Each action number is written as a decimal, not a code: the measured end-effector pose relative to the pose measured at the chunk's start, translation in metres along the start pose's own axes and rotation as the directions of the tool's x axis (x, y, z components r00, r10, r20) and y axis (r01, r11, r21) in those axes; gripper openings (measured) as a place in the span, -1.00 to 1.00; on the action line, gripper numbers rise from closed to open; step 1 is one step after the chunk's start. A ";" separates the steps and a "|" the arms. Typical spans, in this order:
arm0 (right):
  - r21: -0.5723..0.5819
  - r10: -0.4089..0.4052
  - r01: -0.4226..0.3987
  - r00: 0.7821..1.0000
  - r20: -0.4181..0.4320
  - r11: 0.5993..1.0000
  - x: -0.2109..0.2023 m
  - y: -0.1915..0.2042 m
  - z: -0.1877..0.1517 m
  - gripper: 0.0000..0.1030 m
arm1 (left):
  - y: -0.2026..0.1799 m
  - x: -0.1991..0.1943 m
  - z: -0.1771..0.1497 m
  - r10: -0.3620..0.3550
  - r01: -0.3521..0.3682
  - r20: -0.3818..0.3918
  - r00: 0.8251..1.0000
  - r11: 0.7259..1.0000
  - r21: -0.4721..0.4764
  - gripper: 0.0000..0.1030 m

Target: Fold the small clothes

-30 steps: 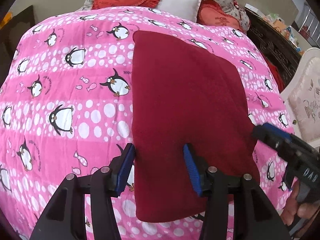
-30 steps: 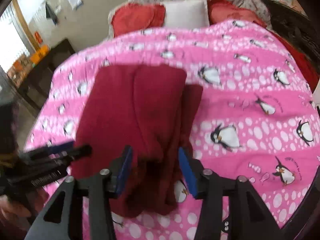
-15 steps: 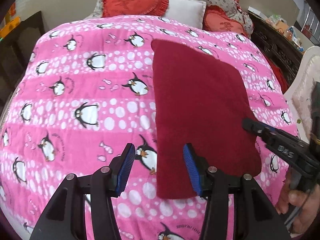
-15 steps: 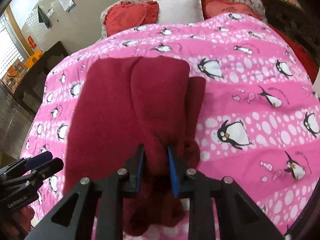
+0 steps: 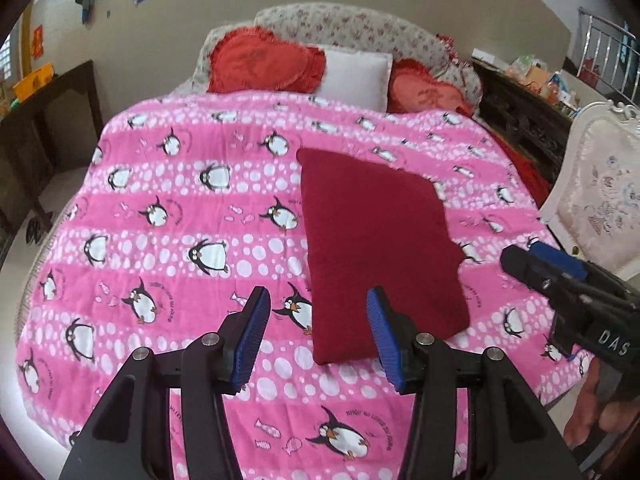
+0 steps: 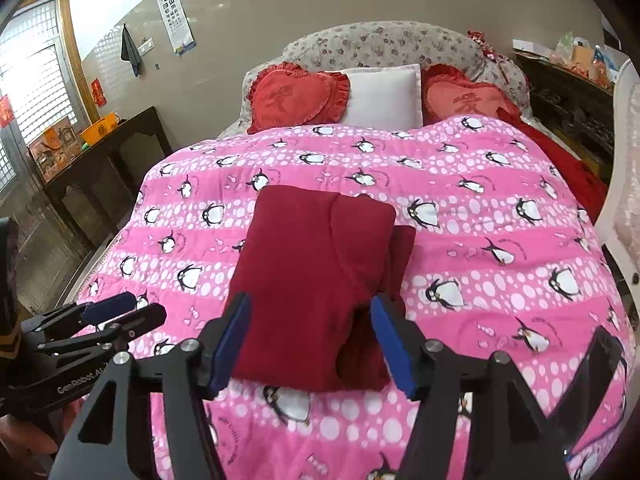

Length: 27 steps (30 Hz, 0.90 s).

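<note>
Both tongs (image 5: 316, 336) (image 6: 310, 338) have lifted off the folded red garment (image 6: 320, 280), jaws open, right just released.

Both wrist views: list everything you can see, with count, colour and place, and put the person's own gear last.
Folded garment: one, dark red, flat on the quilt.
Quilt: one, pink with penguins, covering the bed.
Heart cushions: two, red, at the headboard.
Pillow: one, white, between the cushions.
Chair: one, cream, beside the bed.
Left gripper: open, empty, above the near edge.
Right gripper: jaws just opened, clear of the garment.
</note>
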State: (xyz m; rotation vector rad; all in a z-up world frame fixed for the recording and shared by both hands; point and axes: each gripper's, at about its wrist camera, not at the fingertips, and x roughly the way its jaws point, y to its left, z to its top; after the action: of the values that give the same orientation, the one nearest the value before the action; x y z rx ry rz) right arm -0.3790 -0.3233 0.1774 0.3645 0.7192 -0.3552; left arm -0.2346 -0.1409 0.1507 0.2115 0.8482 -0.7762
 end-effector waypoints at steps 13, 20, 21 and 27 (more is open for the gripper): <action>0.084 -0.038 0.038 0.999 -0.007 0.996 -0.011 -0.007 -0.014 0.64 | 0.001 -0.015 -0.003 0.012 -0.012 0.042 0.999 1.000 0.009 -0.43; 0.079 -0.026 0.031 0.998 -0.061 0.996 0.023 -0.008 -0.013 0.66 | 0.007 0.015 0.004 0.013 -0.013 -0.007 1.000 1.000 -0.001 -0.43; 0.086 -0.025 0.031 0.997 -0.067 0.996 0.029 -0.009 -0.013 0.66 | 0.009 0.021 0.006 0.013 -0.013 -0.018 1.000 1.000 -0.005 -0.43; 0.179 -0.004 0.025 0.993 -0.115 0.984 0.068 -0.030 -0.006 0.67 | 0.017 0.056 0.013 0.017 -0.018 -0.069 0.997 1.000 -0.020 -0.43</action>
State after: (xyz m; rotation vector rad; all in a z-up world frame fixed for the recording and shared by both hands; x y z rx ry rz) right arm -0.3477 -0.3595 0.1206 0.5545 0.8040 -0.4169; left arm -0.1918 -0.1645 0.1159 0.2281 0.9179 -0.7467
